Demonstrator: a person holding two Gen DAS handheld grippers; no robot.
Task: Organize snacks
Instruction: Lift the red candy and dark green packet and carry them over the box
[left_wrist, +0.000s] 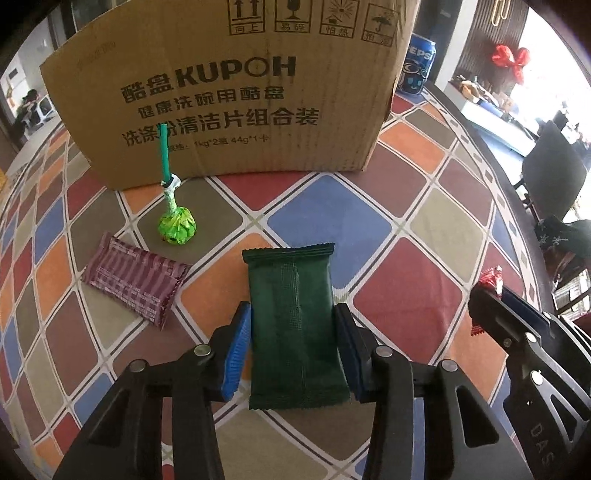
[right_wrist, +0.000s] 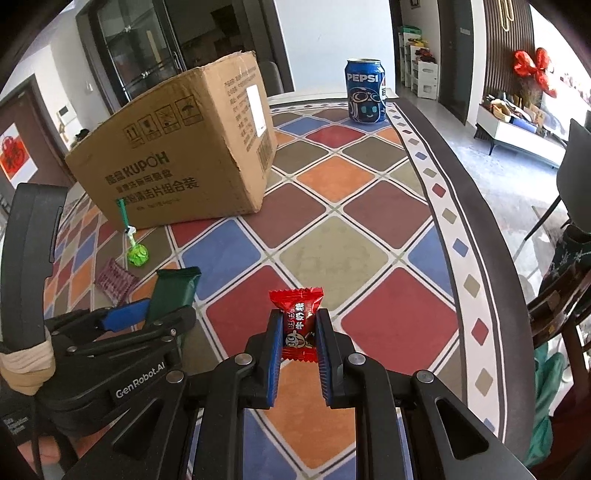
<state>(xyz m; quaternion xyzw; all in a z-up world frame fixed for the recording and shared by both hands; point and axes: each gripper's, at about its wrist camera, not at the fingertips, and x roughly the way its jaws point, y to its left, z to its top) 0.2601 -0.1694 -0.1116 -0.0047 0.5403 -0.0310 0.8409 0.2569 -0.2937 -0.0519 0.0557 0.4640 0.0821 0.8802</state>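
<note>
A dark green snack packet (left_wrist: 288, 280) lies lengthwise between the blue pads of my left gripper (left_wrist: 291, 310), which press on its two long edges. In the right wrist view its far end (right_wrist: 175, 288) tilts up from the left gripper (right_wrist: 147, 310). My right gripper (right_wrist: 299, 315) is shut on a red wrapped candy (right_wrist: 297, 301) held above the table; that candy (left_wrist: 491, 277) also shows at the right of the left wrist view. A green lollipop (left_wrist: 176, 229) and a purple striped packet (left_wrist: 133, 284) lie on the chequered cloth to the left.
A large cardboard box (left_wrist: 221, 92) stands behind the snacks, its printed side facing me. A blue Pepsi can (right_wrist: 365, 92) stands at the far right of the table. The round table's dark edge (right_wrist: 480, 221) curves along the right, with a chair (left_wrist: 554, 177) beyond it.
</note>
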